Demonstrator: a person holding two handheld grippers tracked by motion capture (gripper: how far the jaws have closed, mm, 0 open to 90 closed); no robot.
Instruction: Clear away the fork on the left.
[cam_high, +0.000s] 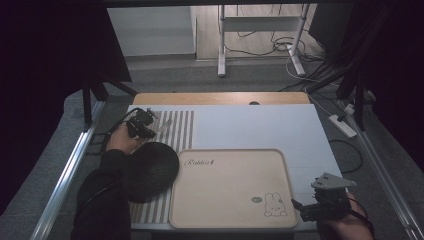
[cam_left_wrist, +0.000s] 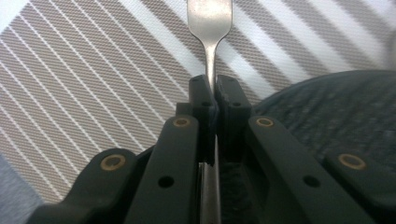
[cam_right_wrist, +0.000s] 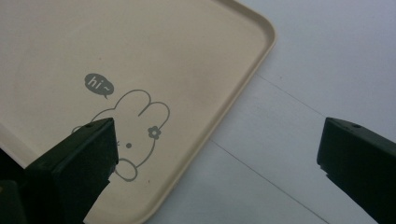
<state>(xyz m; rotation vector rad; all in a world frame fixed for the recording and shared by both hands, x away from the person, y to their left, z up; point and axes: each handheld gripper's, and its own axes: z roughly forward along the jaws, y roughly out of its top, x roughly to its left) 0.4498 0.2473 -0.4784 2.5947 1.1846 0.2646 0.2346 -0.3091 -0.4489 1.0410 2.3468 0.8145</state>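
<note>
My left gripper (cam_left_wrist: 214, 86) is shut on the thin stem of a silver metal utensil (cam_left_wrist: 210, 18), whose flat wider end sticks out beyond the jaws. In the high view that gripper (cam_high: 147, 125) is over the striped placemat (cam_high: 182, 125) at the table's left, just beyond a dark round plate (cam_high: 150, 170). The plate's textured surface (cam_left_wrist: 336, 116) lies right beside the jaws. My right gripper (cam_right_wrist: 217, 158) stands open with nothing between its jaws, over the near right corner of a beige tray (cam_right_wrist: 140, 46) printed with a rabbit (cam_right_wrist: 135, 130). In the high view this gripper (cam_high: 302, 209) sits at the table's near right.
The beige tray (cam_high: 225, 185) lies bare in the middle near side of the white table cover (cam_high: 260, 125). A wooden strip (cam_high: 220, 98) runs along the far edge. Metal rails (cam_high: 65, 175) flank the table, and cables and a power strip (cam_high: 342, 125) lie on the floor beyond.
</note>
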